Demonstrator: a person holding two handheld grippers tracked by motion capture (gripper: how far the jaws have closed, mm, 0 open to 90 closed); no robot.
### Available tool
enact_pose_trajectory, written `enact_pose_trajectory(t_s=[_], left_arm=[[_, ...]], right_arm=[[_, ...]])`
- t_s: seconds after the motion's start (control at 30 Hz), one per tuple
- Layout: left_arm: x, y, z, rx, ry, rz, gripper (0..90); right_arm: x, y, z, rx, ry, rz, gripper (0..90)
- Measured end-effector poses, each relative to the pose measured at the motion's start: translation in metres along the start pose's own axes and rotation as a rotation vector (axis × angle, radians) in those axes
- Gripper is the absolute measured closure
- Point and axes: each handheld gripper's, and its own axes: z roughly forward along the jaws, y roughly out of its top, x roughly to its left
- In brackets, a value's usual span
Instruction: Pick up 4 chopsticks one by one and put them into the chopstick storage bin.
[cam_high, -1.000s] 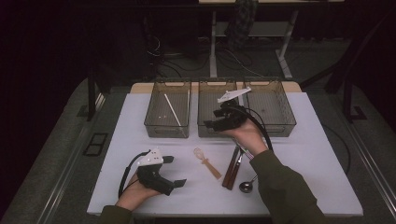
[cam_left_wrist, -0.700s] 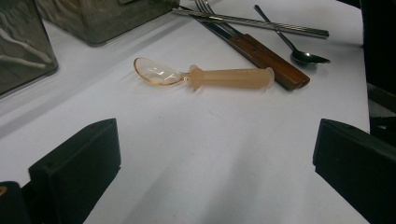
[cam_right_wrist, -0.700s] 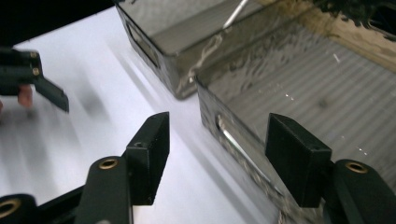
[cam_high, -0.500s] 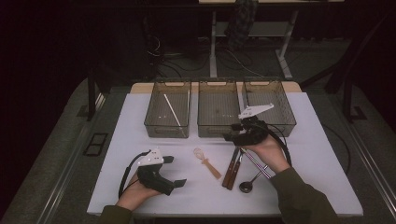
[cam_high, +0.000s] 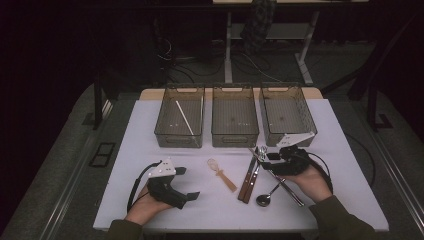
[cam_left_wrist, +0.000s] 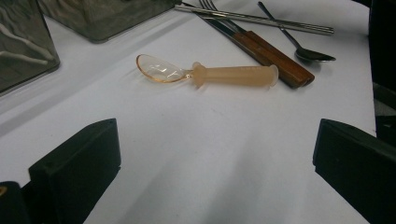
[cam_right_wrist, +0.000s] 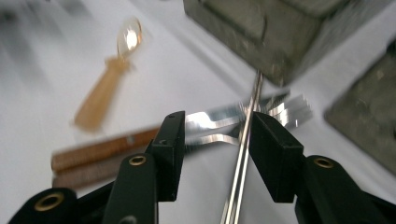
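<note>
The right gripper (cam_right_wrist: 215, 140) stood half open over the cutlery on the table (cam_high: 150, 145), its jaws straddling the steel chopsticks (cam_right_wrist: 243, 154) where they crossed the fork (cam_right_wrist: 280, 112); nothing was gripped yet. To do this well, it seemed wise to lower until both sticks sat between the pads, clear of the fork tines, then close squarely so neither stick rolled out. The left gripper (cam_high: 172, 187) rested wide open and empty near the plastic spoon (cam_left_wrist: 210, 73).
</note>
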Motion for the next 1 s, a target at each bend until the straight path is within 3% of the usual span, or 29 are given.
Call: enact_pose_trajectory(t_s=[0.37, 1.0], left_arm=[[-0.002, 0.001, -0.003, -0.004, 0.005, 0.008, 0.0], [-0.002, 0.0, -0.002, 0.005, 0.001, 0.012, 0.0]], right_arm=[[-0.009, -0.038, -0.008, 0.072, -0.019, 0.035, 63.3], [-0.013, -0.041, 0.006, 0.131, -0.004, 0.06, 71.3]])
